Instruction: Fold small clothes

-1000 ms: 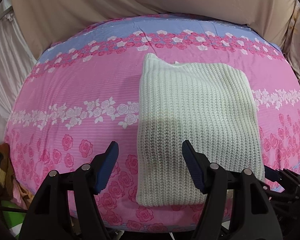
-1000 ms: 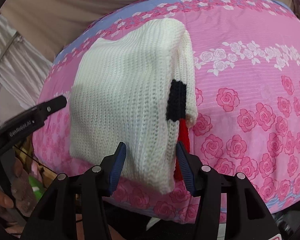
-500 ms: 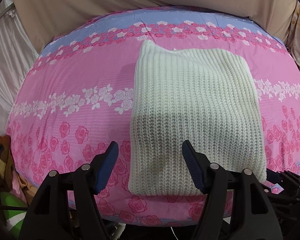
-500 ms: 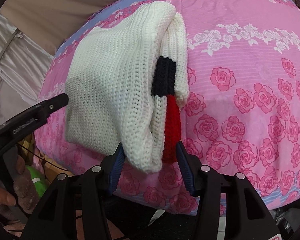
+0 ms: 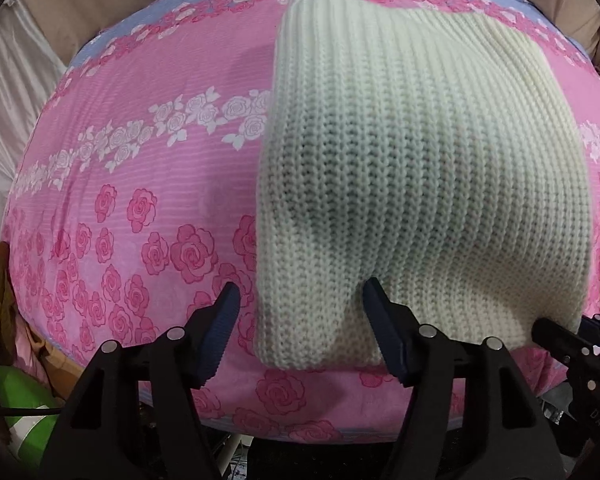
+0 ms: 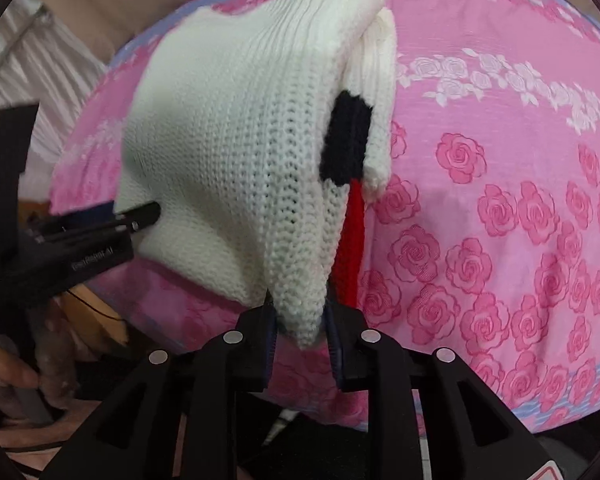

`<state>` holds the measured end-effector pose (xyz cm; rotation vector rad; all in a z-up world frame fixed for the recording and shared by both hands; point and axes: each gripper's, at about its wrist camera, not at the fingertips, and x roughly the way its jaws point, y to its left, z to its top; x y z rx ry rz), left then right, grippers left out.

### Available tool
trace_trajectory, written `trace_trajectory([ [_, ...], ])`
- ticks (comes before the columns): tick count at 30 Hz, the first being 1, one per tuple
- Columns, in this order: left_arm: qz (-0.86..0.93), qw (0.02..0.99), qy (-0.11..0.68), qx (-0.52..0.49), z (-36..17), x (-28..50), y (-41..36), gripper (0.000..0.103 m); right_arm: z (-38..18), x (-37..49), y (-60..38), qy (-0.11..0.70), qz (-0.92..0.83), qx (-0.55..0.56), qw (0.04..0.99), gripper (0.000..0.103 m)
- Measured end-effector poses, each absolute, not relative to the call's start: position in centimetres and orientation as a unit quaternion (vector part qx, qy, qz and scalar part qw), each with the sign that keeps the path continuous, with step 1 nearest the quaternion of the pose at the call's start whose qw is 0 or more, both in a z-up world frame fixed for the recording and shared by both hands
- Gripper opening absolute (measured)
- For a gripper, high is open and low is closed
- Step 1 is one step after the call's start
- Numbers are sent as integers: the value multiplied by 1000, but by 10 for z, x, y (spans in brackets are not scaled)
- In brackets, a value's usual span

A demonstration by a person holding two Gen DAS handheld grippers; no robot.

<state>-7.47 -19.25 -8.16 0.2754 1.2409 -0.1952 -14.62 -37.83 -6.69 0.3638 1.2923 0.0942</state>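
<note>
A folded cream knit sweater (image 5: 420, 168) lies on the pink rose-print bed cover (image 5: 140, 184). My left gripper (image 5: 300, 308) is open, its fingers straddling the sweater's near left corner. My right gripper (image 6: 302, 336) is shut on the sweater's near right corner (image 6: 300, 312), which is pinched and lifted. In the right wrist view the sweater (image 6: 240, 140) shows black (image 6: 346, 140) and red (image 6: 350, 248) knit parts tucked under its right edge. The left gripper also shows in the right wrist view (image 6: 140, 216) at the sweater's left edge.
The bed's near edge runs just below the sweater (image 5: 340, 412). Beige fabric (image 5: 100, 12) lies behind the bed. A green object (image 5: 24, 412) and brown clutter sit low at the left. A hand (image 6: 16, 368) shows at the lower left.
Both grippers moved in to the sweater's near edge. My right gripper closed on the near right corner. My left gripper's fingers now straddle the near left corner.
</note>
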Motion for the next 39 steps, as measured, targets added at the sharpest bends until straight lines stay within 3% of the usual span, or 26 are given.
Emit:
trace_trajectory([
  [7, -99, 837, 530, 99, -29, -57, -190, 62, 2, -112, -398, 507, 29, 176, 843, 25],
  [11, -95, 842, 517, 118, -35, -30, -210, 64, -17, -66, -405, 509, 9, 163, 845, 25],
  [14, -90, 831, 531, 136, -56, -14, -222, 67, -53, -42, -413, 548, -12, 154, 822, 17],
  [18, -90, 834, 526, 139, -53, -10, -225, 73, -29, -44, -416, 514, -9, 179, 839, 15],
  [20, -90, 833, 529, 138, -54, -8, -224, 74, -29, -44, -412, 512, -10, 170, 842, 21],
  [21, -90, 832, 530, 138, -55, -9, -225, 74, -35, -41, -412, 523, -11, 172, 835, 29],
  [22, -90, 832, 530, 141, -55, -9, -226, 74, -41, -39, -413, 528, -12, 179, 830, 29],
  [23, -91, 832, 528, 144, -55, -9, -226, 74, -46, -38, -413, 530, -10, 187, 827, 28],
  [25, -92, 832, 527, 149, -54, -9, -227, 74, -48, -36, -410, 527, -11, 184, 829, 13],
  [27, -94, 831, 528, 149, -54, -9, -227, 74, -33, -40, -409, 510, -9, 184, 840, 11],
  [30, -96, 831, 528, 148, -53, -9, -226, 74, -15, -38, -410, 491, -15, 171, 854, 11],
  [34, -95, 830, 528, 152, -55, -10, -228, 77, -61, -30, -417, 538, -25, 156, 828, 15],
  [39, -93, 831, 525, 156, -54, -11, -229, 77, -23, -53, -419, 506, -15, 197, 840, 17],
])
